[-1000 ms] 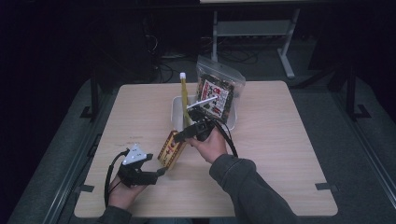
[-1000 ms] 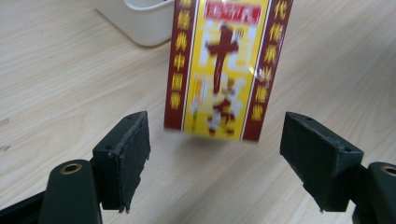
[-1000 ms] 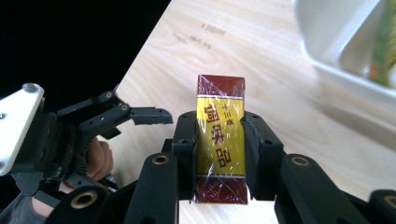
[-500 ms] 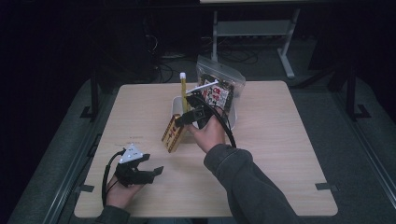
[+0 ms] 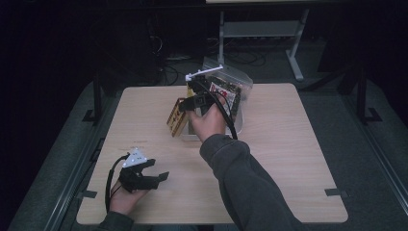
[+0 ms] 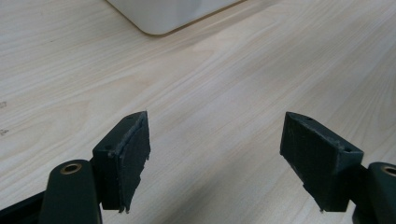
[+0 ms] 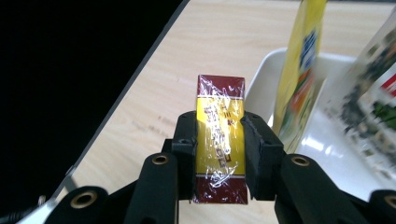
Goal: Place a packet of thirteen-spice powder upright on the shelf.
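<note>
A gold and maroon box [image 7: 220,140] wrapped in clear film is clamped between the pads of my right gripper [image 7: 219,149], which is shut on it. In the high view the box [image 5: 177,118] hangs in the air beside the left wall of a white bin [image 5: 192,136], held by the right gripper [image 5: 192,102]. The bin [image 7: 266,74] holds an upright yellow packet [image 7: 299,70] and a clear bag of snacks [image 7: 373,102]. My left gripper [image 5: 156,175] rests low over the near left of the table, open, with bare wood between its jaws [image 6: 215,158].
The wooden table [image 5: 298,144] has free surface on its right half and along the front. A corner of the white bin [image 6: 168,16] lies ahead of the left gripper. A metal stand [image 5: 260,29] is behind the table on the dark floor.
The right gripper has lifted the box from beside the left gripper up and away toward the bin. The left gripper has stayed put.
</note>
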Available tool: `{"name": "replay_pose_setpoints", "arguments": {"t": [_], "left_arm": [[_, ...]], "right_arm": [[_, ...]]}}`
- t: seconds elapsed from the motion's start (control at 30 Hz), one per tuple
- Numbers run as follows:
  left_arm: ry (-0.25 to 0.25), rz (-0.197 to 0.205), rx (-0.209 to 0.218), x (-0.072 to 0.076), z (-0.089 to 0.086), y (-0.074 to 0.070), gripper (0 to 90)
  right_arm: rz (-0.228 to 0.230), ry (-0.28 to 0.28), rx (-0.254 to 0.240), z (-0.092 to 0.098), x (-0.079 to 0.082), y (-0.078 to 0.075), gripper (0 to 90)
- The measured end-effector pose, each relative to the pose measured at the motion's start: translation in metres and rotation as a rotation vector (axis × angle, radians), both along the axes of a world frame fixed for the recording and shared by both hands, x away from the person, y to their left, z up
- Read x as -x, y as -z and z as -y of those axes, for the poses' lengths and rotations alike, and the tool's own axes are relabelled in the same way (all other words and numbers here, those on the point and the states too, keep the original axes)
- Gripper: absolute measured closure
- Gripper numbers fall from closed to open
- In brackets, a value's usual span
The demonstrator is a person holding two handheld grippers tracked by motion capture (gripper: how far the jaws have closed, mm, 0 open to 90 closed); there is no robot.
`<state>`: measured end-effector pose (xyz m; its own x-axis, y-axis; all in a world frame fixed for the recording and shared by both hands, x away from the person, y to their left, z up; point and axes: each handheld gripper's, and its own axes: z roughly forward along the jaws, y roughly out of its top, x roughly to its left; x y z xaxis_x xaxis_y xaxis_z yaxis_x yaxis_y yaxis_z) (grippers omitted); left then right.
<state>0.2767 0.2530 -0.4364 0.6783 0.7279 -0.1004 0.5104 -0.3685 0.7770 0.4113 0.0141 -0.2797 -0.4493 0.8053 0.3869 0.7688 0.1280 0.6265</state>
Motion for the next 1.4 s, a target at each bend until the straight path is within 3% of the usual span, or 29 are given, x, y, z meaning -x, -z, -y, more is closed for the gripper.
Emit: {"name": "replay_pose_setpoints", "arguments": {"t": [0.2,0.53,1.13,1.4], "left_arm": [[0.007,-0.005,0.005,0.0,0.002,0.001,23.8],[0.006,-0.004,0.011,0.0,0.002,0.0,23.8],[0.008,0.004,0.021,0.001,0.001,-0.003,23.9],[0.012,0.008,0.033,0.001,0.002,-0.004,24.0]], "right_arm": [[0.034,0.062,0.025,-0.004,-0.01,-0.009,68.1],[0.067,0.135,0.084,-0.002,-0.016,-0.009,68.1],[0.05,0.203,0.144,-0.023,-0.027,0.008,68.0],[0.071,0.235,0.151,-0.025,-0.028,0.009,68.0]]}}
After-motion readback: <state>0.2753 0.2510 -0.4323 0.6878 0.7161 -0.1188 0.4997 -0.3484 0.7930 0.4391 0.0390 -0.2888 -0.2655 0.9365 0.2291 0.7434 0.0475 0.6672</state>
